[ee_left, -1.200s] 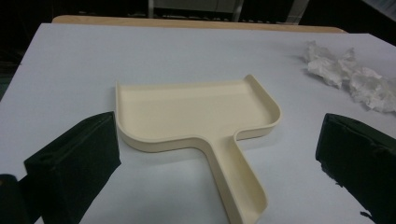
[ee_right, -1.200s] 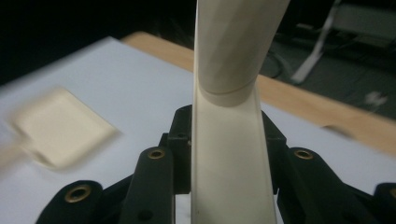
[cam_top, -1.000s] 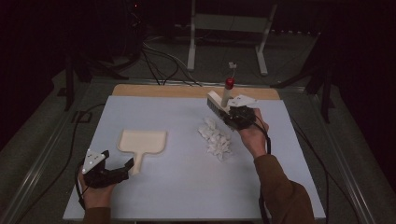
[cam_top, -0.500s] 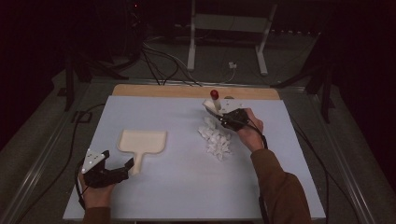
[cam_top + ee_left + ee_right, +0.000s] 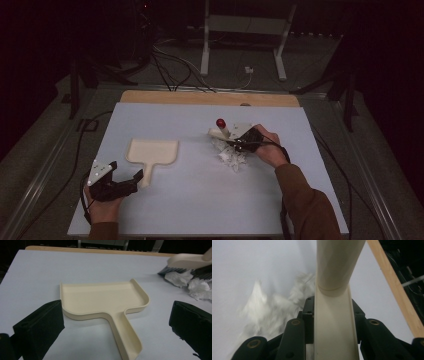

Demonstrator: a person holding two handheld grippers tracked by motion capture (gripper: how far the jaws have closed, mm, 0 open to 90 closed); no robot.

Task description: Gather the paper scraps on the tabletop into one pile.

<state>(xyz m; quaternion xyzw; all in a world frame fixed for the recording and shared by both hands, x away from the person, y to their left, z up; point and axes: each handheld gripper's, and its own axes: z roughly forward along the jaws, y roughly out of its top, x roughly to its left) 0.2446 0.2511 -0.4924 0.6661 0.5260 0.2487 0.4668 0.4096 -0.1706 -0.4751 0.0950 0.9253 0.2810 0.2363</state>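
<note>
The right gripper (image 5: 234, 141) has its jaws clamped on the cream brush (image 5: 334, 315), bristles against the crumpled paper (image 5: 231, 156) mid-worktop (image 5: 200, 200). The left gripper (image 5: 131, 181), jaws wide and empty, sits just behind the dustpan (image 5: 105, 302).

Bare table (image 5: 200, 200) between dustpan (image 5: 152, 151) and crumpled paper (image 5: 232, 157) lies open.

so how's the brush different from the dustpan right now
The brush is gripped by the right tool and set down at the crumpled paper; the dustpan lies flat and unheld, ahead of the open left tool. The brush has dark bristles; the dustpan is plain. Both are cream plastic.
</note>
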